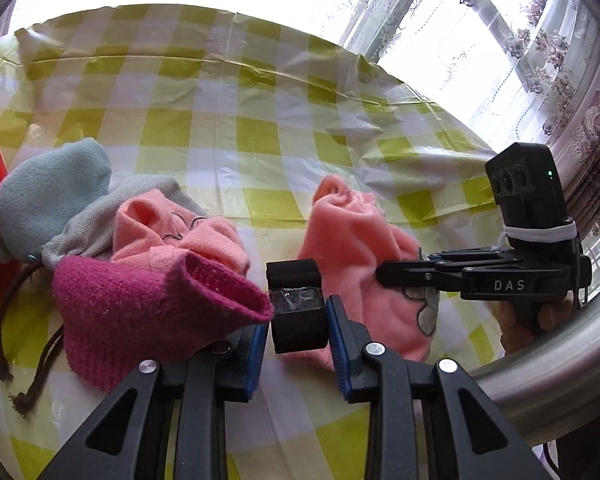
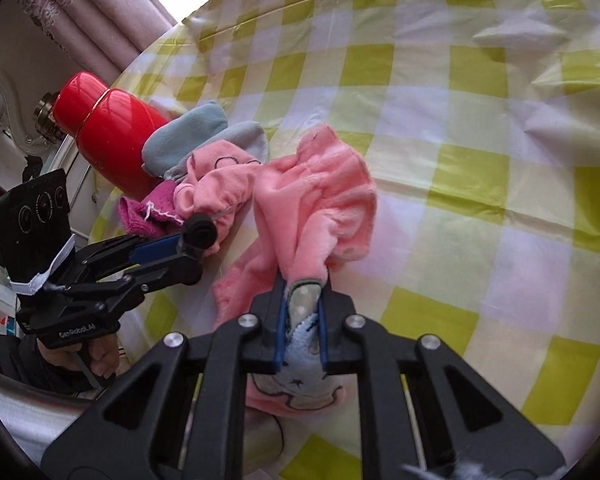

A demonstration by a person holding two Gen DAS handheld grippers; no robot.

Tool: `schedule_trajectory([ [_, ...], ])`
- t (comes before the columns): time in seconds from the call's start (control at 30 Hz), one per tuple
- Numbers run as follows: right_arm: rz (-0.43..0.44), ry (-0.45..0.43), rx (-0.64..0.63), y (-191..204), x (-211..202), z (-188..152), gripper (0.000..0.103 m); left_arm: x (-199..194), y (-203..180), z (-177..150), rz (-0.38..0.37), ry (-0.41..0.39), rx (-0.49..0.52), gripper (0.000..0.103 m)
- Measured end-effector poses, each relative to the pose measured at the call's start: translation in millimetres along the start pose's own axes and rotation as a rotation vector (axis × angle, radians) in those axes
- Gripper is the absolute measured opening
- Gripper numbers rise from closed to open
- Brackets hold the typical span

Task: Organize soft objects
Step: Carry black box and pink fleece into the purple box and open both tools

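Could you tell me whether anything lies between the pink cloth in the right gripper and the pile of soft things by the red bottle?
Yes: the left gripper, holding a black strap roll, sits between the pink cloth and the pile. Otherwise only bare tablecloth lies between.

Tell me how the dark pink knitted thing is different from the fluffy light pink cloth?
The magenta knit piece is dark and ribbed; the light pink fleece cloth is pale and fuzzy, with a stitched cartoon patch. The magenta knit piece lies in the pile with the other clothes; the fleece cloth sits apart, pinched by the right gripper. No gripper holds the knit piece: the left gripper grips a black roll beside it. Both are soft and on the checked tablecloth.
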State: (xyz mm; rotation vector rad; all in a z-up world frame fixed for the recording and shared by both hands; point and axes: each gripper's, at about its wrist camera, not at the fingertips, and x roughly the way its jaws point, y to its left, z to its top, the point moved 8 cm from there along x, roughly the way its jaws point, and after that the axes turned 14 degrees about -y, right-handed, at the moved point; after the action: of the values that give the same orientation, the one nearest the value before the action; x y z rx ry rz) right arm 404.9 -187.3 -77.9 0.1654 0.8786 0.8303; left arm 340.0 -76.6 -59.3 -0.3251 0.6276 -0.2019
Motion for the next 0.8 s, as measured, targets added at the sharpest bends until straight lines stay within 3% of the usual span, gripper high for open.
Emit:
schedule_trajectory([
  [0.3, -0.296, -0.248, 0.119, -39.2, -105.1, -16.4, 0.014, -45.6, 9.6, -9.0, 0.021, -0.037, -0.055, 0.03],
  [0.5, -0.408, -0.363, 0.161, -29.9, -176.8, -50.2, 0.014, -90.7, 9.0, -31.4, 0.024, -0.065, -0.132, 0.03],
  [0.8, -0.551, -0.438, 0.175, 2.9, -261.1, -125.0, 0.014, -146.2, -57.6, -61.1, -0.101, -0.092, -0.102, 0.03],
])
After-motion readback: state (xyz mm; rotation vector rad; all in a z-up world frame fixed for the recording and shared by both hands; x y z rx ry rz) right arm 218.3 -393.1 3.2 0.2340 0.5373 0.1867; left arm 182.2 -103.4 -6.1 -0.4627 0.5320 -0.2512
